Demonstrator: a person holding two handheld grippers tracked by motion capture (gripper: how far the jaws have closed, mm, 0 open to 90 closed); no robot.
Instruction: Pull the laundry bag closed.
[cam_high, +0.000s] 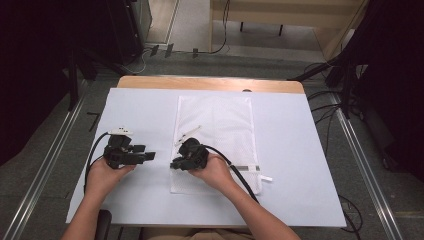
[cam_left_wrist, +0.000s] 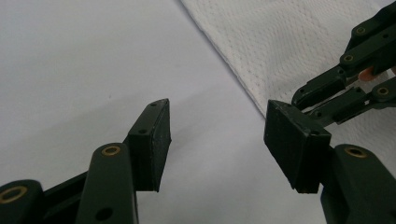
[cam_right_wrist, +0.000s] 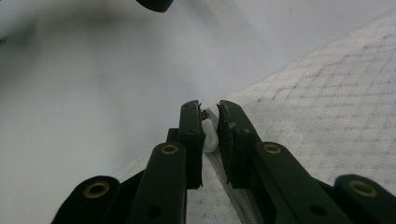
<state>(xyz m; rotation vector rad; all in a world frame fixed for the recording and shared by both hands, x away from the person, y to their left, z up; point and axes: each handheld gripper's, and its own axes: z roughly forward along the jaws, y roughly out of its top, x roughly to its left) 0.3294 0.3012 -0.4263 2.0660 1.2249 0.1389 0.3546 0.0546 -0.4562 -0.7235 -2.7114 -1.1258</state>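
A white mesh zip bag (cam_high: 220, 135) lies flat in the middle of the table. My right gripper (cam_high: 176, 163) sits at the bag's left edge near its front corner, shut on the white zipper pull (cam_right_wrist: 209, 135) at the end of the zip. My left gripper (cam_high: 150, 156) hovers just left of the bag over the white table cover, its jaws wide open with nothing between them (cam_left_wrist: 217, 135). In the left gripper view the bag's edge (cam_left_wrist: 252, 60) runs diagonally, and the right gripper's linkage (cam_left_wrist: 345, 88) shows at the right.
A white sheet (cam_high: 125, 190) covers the wooden table (cam_high: 210, 83). A white tag (cam_high: 266, 178) sticks out at the bag's front right corner. Cables and dark stands surround the table on the floor.
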